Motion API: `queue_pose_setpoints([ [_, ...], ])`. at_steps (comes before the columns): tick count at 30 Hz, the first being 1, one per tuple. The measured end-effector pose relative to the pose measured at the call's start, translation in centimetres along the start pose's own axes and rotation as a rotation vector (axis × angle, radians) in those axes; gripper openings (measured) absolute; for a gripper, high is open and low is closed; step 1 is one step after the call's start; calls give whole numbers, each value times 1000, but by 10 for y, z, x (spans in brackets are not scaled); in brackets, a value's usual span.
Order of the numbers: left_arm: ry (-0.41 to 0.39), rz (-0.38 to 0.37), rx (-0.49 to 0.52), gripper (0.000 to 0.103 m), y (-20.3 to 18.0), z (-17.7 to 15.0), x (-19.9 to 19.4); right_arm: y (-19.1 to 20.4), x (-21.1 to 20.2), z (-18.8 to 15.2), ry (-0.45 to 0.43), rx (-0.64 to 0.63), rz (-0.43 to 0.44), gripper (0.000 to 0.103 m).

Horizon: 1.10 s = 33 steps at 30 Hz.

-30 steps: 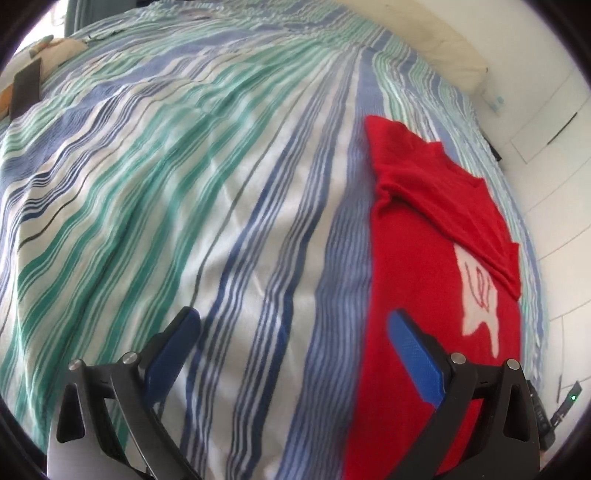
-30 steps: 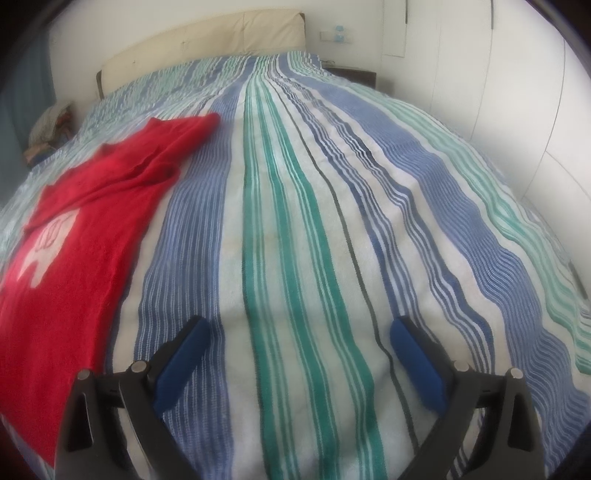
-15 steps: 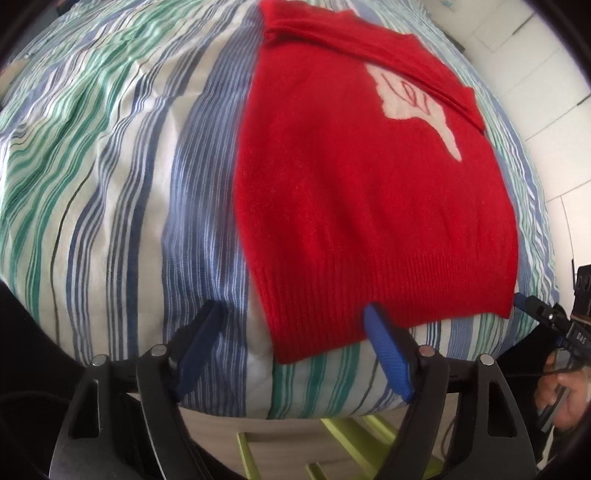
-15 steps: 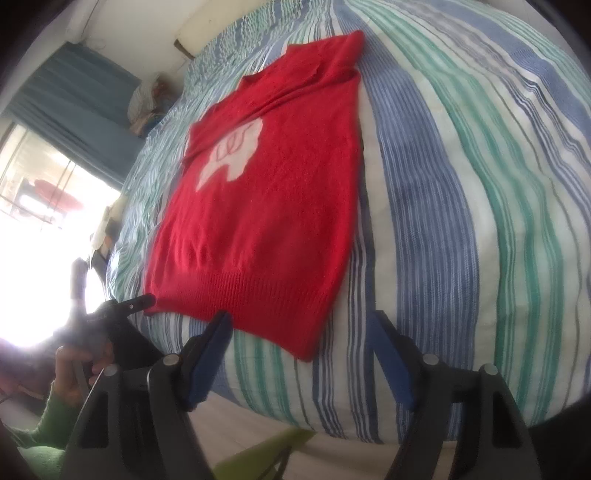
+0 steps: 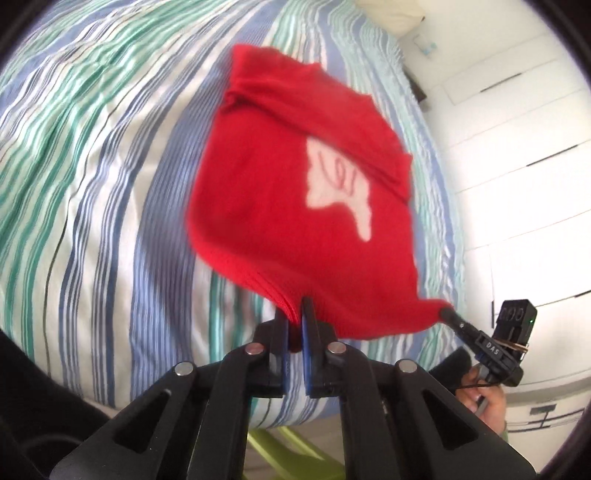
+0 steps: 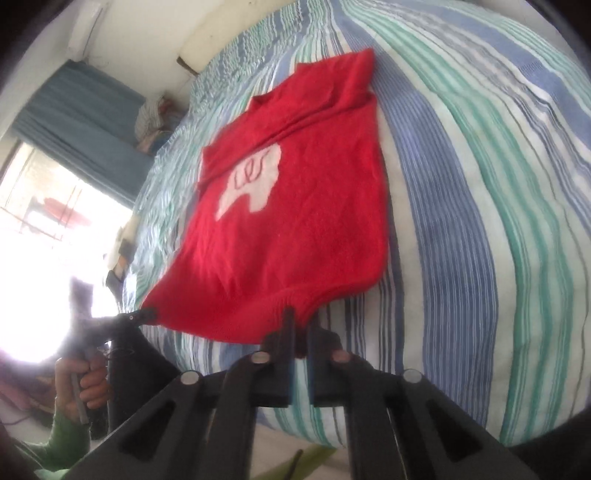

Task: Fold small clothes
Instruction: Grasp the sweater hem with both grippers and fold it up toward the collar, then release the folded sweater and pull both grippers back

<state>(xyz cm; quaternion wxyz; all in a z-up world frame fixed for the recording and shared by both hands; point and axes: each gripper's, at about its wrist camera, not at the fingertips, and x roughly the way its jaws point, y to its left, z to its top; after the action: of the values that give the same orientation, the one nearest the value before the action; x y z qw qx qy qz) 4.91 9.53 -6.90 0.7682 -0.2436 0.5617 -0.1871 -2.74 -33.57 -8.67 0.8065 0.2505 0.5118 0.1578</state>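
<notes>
While lying mostly flat on the striped bedspread (image 5: 110,192), red sweater (image 5: 280,192) rising at its near hem, ribbed edge lifting clear of the cover.
Left gripper (image 5: 294,317): clamping shut on the near-left hem corner, blue pads (image 5: 307,314) pressing a pinch of red knit between them.
Right gripper (image 6: 299,325): closing tight on the near-right hem corner, knit bunching between the fingers; also showing at the right of the left wrist view, gripping a stretched point of hem.
Hands (image 6: 86,384) wrapping each gripper's handle, green sleeve (image 6: 62,439) showing near left.
White motif (image 6: 251,184) sitting mid-chest; sleeves lying folded across the far part of the body.
Beyond, cream headboard (image 5: 388,11), white cabinet doors (image 5: 517,129) far right, blue curtain (image 6: 85,125) far left.
</notes>
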Motion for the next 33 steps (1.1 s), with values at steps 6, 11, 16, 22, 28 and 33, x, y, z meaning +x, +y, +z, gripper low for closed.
queue_pose_setpoints([
  [6, -148, 15, 34, 4, -20, 142, 27, 15, 9, 126, -172, -74, -31, 5],
  [11, -257, 92, 9, 20, -14, 250, 80, 16, 60, 255, -232, -51, -57, 5],
  [16, -241, 226, -117, 70, 20, 261, 92, 14, 98, 309, -271, -13, -150, 53],
  [22, -202, 109, 146, 83, -3, 195, 94, 37, 110, 250, -143, -240, -39, 52],
  [28, -92, 339, 175, 80, 21, 139, 128, -13, 132, 165, 12, -298, -247, 35],
  [33, -201, 299, 221, 97, -12, 83, 86, 1, 73, 128, -89, -337, -289, 42],
])
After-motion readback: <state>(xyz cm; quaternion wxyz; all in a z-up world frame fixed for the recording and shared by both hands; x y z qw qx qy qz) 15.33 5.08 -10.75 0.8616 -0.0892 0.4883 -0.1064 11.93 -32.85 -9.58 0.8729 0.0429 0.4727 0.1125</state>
